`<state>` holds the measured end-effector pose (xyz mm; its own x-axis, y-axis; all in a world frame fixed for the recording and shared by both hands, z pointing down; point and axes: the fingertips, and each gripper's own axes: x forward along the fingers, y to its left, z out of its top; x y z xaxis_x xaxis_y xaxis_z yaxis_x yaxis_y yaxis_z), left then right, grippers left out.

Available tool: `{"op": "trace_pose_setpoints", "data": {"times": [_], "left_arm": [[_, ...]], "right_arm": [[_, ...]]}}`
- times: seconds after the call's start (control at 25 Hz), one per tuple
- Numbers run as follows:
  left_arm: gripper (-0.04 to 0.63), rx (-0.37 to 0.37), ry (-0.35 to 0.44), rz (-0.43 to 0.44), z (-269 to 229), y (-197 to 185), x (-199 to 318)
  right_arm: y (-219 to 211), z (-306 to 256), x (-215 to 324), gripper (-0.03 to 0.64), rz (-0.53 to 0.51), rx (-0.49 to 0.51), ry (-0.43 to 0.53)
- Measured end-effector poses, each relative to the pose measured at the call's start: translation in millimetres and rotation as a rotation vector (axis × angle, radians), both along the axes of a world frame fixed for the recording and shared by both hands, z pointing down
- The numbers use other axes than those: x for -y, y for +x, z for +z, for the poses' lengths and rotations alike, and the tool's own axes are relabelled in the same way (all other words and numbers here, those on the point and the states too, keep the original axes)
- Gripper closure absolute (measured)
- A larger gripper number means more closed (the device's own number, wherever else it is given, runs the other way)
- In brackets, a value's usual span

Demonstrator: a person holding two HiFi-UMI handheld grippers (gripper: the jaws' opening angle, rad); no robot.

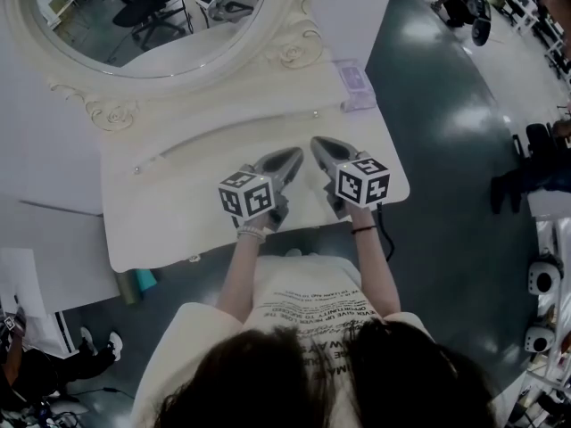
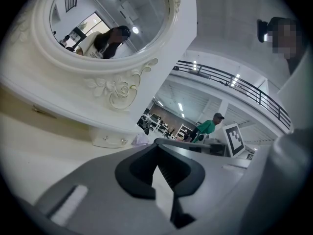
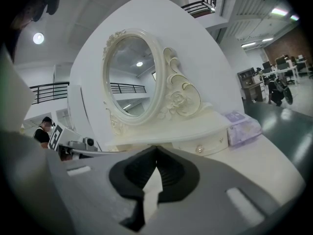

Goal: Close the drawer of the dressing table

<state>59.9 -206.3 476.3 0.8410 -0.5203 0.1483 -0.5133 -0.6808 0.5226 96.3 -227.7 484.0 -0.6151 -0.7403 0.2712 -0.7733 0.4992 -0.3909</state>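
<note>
The white dressing table [image 1: 178, 221] carries an oval mirror [image 1: 143, 16] on a raised shelf. A small drawer [image 3: 205, 145] with round knobs sits under that shelf; it also shows in the left gripper view as the drawer [image 2: 108, 138]. Its front looks level with the shelf edge. Both grippers hover over the tabletop, side by side and pointing at the shelf. My left gripper [image 1: 297, 154] [image 2: 156, 142] is shut, tips together, holding nothing. My right gripper [image 1: 317, 141] [image 3: 155, 148] is likewise shut and empty, a short way in front of the drawer.
A purple tissue pack [image 1: 355, 83] [image 3: 242, 126] lies at the table's right end beside the shelf. The table's front edge [image 1: 268, 239] is just before the person's body. Dark shiny floor [image 1: 446, 150] spreads to the right, with chairs and equipment farther off.
</note>
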Motion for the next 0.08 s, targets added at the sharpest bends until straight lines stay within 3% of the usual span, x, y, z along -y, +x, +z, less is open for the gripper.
{"op": "trace_pose_setpoints", "data": {"times": [0.08], "left_arm": [[0.591,-0.001,-0.001,-0.001,0.3,-0.5,-0.9]], "right_arm": [[0.2,0.4,-1.0,0.614,0.000,0.003,0.000]]}}
